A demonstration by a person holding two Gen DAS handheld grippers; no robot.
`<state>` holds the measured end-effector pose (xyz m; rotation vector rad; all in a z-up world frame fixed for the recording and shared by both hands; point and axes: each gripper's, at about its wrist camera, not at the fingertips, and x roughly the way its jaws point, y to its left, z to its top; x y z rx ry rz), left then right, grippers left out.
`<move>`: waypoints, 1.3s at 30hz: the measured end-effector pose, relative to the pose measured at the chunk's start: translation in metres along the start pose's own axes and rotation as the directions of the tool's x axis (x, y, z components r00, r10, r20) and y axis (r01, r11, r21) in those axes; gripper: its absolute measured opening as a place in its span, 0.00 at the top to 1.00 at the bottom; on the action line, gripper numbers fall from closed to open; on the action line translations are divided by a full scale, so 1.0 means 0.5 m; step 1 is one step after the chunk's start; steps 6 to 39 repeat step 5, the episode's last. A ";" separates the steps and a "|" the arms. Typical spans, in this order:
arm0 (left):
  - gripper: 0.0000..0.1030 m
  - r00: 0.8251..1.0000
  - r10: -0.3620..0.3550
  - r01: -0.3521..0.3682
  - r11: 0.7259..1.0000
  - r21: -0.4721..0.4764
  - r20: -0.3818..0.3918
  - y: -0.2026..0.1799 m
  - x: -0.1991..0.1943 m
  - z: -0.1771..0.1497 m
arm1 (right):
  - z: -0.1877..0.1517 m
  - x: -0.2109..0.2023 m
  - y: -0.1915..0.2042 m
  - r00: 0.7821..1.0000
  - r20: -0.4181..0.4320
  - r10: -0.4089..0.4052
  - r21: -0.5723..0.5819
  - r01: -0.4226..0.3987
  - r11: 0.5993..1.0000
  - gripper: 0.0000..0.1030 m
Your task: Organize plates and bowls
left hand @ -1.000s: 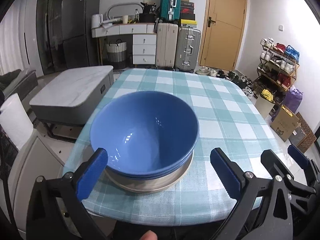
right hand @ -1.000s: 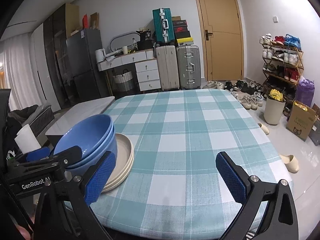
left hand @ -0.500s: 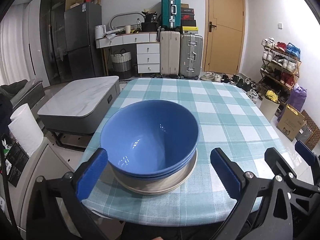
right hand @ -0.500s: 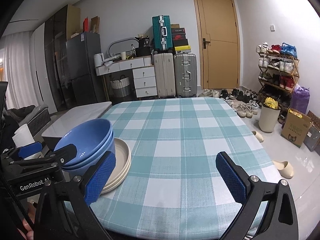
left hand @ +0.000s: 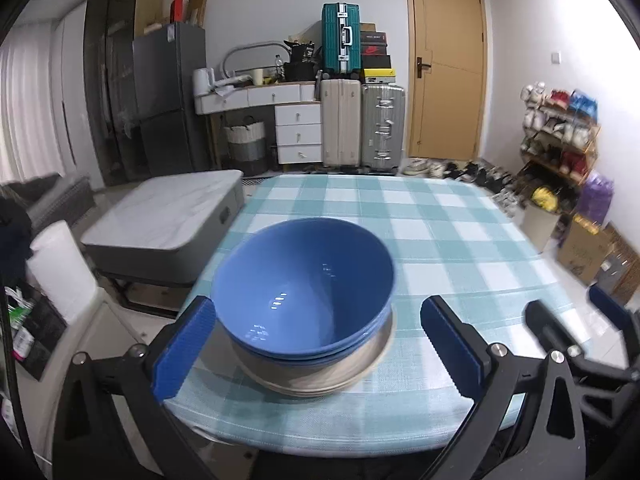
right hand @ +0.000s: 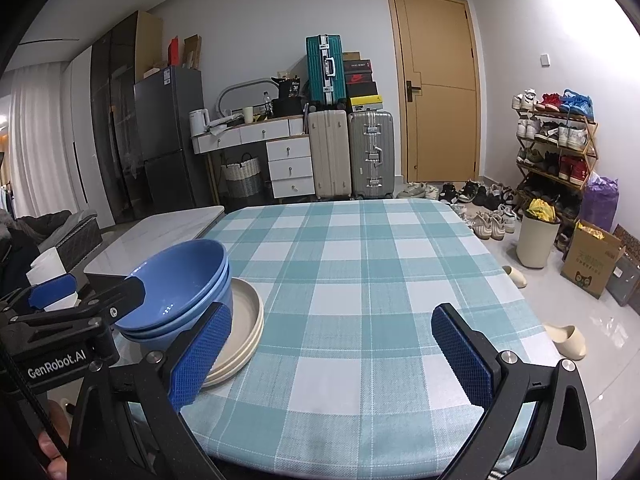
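Checked cloth covers the tabletop; in the left wrist view the left tool stands wide apart, empty, flanking nested blue bowls on cream plates; the right wrist view shows the right tool also apart, empty, beside that stack near the left edge; stacking looks finished, so next is probably withdrawal.

Checked tablecloth, suitcases, shoe rack, perhaps a fridge
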<state>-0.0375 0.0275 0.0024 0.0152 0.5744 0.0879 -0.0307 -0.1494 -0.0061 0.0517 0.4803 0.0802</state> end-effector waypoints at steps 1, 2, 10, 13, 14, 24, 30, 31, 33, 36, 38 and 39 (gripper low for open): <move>0.00 1.000 0.011 -0.011 1.000 0.015 0.003 -0.004 0.001 -0.001 | 0.000 0.000 -0.002 1.000 0.001 -0.002 0.003 0.002 1.000 0.01; 0.00 1.000 0.007 -0.007 1.000 0.021 0.002 -0.007 0.001 -0.003 | -0.001 0.000 -0.002 1.000 0.002 -0.002 0.008 0.002 1.000 0.01; 0.00 1.000 -0.009 0.009 1.000 0.023 0.007 -0.009 0.000 -0.005 | 0.000 -0.002 -0.010 1.000 0.005 -0.004 0.017 0.004 1.000 0.01; 0.00 1.000 -0.009 0.009 1.000 0.023 0.007 -0.009 0.000 -0.005 | 0.000 -0.002 -0.010 1.000 0.005 -0.004 0.017 0.004 1.000 0.01; 0.00 1.000 -0.009 0.009 1.000 0.023 0.007 -0.009 0.000 -0.005 | 0.000 -0.002 -0.010 1.000 0.005 -0.004 0.017 0.004 1.000 0.01; 0.00 1.000 -0.009 0.009 1.000 0.023 0.007 -0.009 0.000 -0.005 | 0.000 -0.002 -0.010 1.000 0.005 -0.004 0.017 0.004 1.000 0.01; 0.00 1.000 -0.009 0.009 1.000 0.023 0.007 -0.009 0.000 -0.005 | 0.000 -0.002 -0.010 1.000 0.005 -0.004 0.017 0.004 1.000 0.01; 0.00 1.000 -0.009 0.009 1.000 0.023 0.007 -0.009 0.000 -0.005 | 0.000 -0.002 -0.010 1.000 0.005 -0.004 0.017 0.004 1.000 0.01; 0.00 1.000 -0.009 0.009 1.000 0.023 0.007 -0.009 0.000 -0.005 | 0.000 -0.002 -0.010 1.000 0.005 -0.004 0.017 0.004 1.000 0.01; 0.00 1.000 -0.009 0.009 1.000 0.023 0.007 -0.009 0.000 -0.005 | 0.000 -0.002 -0.010 1.000 0.005 -0.004 0.017 0.004 1.000 0.01; 0.00 1.000 -0.009 0.009 1.000 0.023 0.007 -0.009 0.000 -0.005 | 0.000 -0.002 -0.010 1.000 0.005 -0.004 0.017 0.004 1.000 0.01; 0.00 1.000 -0.009 0.009 1.000 0.023 0.007 -0.009 0.000 -0.005 | 0.000 -0.002 -0.010 1.000 0.005 -0.004 0.017 0.004 1.000 0.01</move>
